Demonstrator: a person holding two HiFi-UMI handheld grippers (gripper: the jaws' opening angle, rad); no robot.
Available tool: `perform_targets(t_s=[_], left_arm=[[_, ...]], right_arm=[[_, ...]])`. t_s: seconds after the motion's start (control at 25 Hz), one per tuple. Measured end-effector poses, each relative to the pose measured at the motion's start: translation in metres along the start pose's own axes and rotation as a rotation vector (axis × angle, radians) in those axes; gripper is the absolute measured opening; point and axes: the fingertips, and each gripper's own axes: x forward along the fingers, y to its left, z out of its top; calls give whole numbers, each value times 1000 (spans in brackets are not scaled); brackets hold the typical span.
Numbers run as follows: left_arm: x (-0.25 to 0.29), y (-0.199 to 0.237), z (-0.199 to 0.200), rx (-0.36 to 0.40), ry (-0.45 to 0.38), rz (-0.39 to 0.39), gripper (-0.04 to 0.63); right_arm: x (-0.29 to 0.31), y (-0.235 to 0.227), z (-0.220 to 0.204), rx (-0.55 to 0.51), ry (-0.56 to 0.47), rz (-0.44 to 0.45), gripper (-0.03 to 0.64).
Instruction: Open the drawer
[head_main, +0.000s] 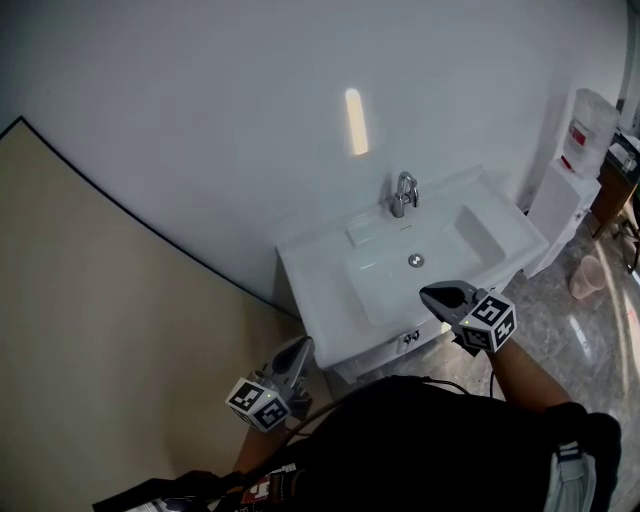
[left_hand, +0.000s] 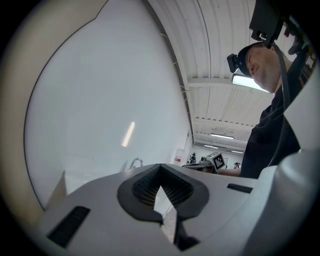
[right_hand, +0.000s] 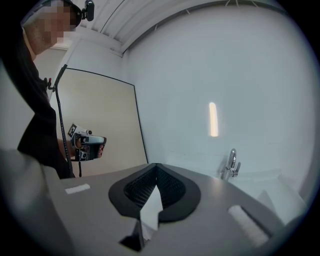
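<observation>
Standing in front of a white sink cabinet (head_main: 320, 300), a person holds a gripper in each hand. The drawer (head_main: 385, 354) is at the front of the cabinet, just under the sink bowl (head_main: 400, 275), and it looks pushed all the way in. It has a small shiny handle (head_main: 408, 338) in the middle. The right gripper (head_main: 435, 294) is in the air over the front edge of the sink top, near the handle but not touching it. Its jaws are pressed together with nothing between them. The left gripper (head_main: 298, 350) is lower down, off the left corner of the cabinet, close to the person's body and well apart from the drawer. Its jaws are pressed together too, and they hold nothing. A silver tap (head_main: 402, 193) stands at the back of the sink, by the white wall (head_main: 250, 100). A big beige board (head_main: 90, 330) leans on the left. A white water cooler (head_main: 580, 150) stands on the right, with a pink bin (head_main: 588, 277) near it on the shiny floor (head_main: 560, 330)
</observation>
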Motion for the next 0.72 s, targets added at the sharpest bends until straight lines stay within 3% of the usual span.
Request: perform_targets(t_s=[0.32, 0.72], left_arm=[[112, -37, -6, 21, 0, -30, -9], [227, -89, -30, 51, 70, -62, -9]], right_arm=[[-48, -102, -2, -12, -35, -14, 2], [-119, -208, -20, 12, -73, -71, 2]])
